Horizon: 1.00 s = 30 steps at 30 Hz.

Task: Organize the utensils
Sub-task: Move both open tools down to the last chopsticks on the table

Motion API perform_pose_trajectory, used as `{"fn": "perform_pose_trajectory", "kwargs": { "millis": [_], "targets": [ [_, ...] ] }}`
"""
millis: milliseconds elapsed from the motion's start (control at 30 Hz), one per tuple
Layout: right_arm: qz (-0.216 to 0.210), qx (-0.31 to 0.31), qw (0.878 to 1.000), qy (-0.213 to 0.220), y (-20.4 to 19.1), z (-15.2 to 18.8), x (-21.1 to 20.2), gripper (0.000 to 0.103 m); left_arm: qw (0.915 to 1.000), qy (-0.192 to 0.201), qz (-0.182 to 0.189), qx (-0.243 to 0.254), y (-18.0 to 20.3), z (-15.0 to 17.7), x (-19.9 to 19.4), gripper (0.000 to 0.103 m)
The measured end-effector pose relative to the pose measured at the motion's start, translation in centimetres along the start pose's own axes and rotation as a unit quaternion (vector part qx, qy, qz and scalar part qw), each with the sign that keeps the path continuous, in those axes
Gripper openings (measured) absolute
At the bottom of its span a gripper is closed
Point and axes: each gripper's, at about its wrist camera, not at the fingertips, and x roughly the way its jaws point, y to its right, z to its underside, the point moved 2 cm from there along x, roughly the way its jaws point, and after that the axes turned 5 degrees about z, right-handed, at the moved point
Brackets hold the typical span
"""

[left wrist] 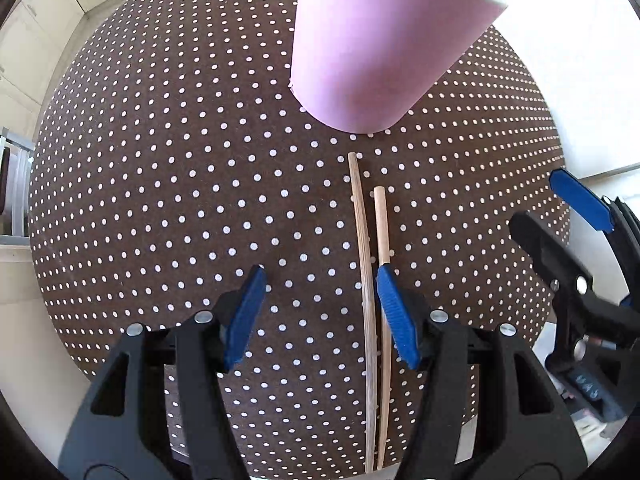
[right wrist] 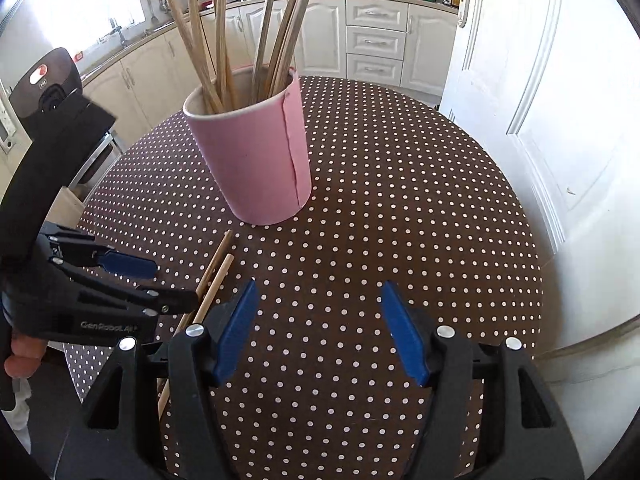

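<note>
Chopsticks (left wrist: pixel 370 280) (two) beneath left hand-held gripper (left wrist: pixel 320 312)

text: "GenRobot.AI" | on: left gripper (right wrist: pixel 132 280) side, white lettering

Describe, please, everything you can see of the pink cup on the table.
The pink cup is a paper-like container, wider at its white rim than at its base, with a vertical seam down one side. It stands upright on the brown tablecloth with white dots. Many long, thin wooden sticks stand inside it and lean outward. Two more sticks lie on the cloth close to its base. Neither gripper touches it.
</note>
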Motion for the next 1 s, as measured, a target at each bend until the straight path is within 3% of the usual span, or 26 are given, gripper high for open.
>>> {"fn": "perform_pose_trajectory", "kwargs": {
  "millis": [67, 133, 167, 367, 567, 667, 867, 1000],
  "targets": [
    [0.001, -0.004, 1.000, -0.003, -0.2, 0.0, 0.2, 0.061, 0.9998, -0.010, -0.011, -0.009, 0.2, -1.2, 0.1, 0.051],
    [0.004, -0.008, 1.000, -0.004, -0.4, 0.1, 0.5, 0.061, 0.9994, -0.023, -0.004, -0.027, 0.7, -1.7, 0.5, 0.036],
    [0.006, -0.007, 1.000, -0.003, -0.5, 0.2, 0.6, 0.061, 0.9988, -0.033, 0.003, -0.035, 0.8, -2.2, 0.6, 0.034],
    [0.000, 0.002, 1.000, -0.009, -0.2, 0.8, 1.2, 0.061, 0.9944, -0.073, -0.022, -0.073, 1.7, -4.1, 2.0, 0.034],
    [0.000, 0.015, 1.000, -0.014, 0.9, 1.2, 1.4, 0.061, 0.9895, -0.086, -0.047, -0.106, 2.6, -6.0, 2.9, 0.034],
    [0.002, 0.020, 1.000, -0.015, 1.3, 1.3, 1.4, 0.061, 0.9902, -0.084, -0.063, -0.092, 4.4, -6.4, 3.9, 0.031],
    [-0.009, 0.019, 1.000, -0.014, 1.1, 1.6, 0.9, 0.061, 0.9923, -0.076, -0.066, -0.073, 5.4, -6.4, 4.3, 0.008],
    [-0.019, 0.011, 0.999, -0.023, -0.2, 1.5, 1.0, 0.061, 0.9936, -0.072, -0.044, -0.075, 4.7, -6.0, 4.1, 0.006]
  ]
}}
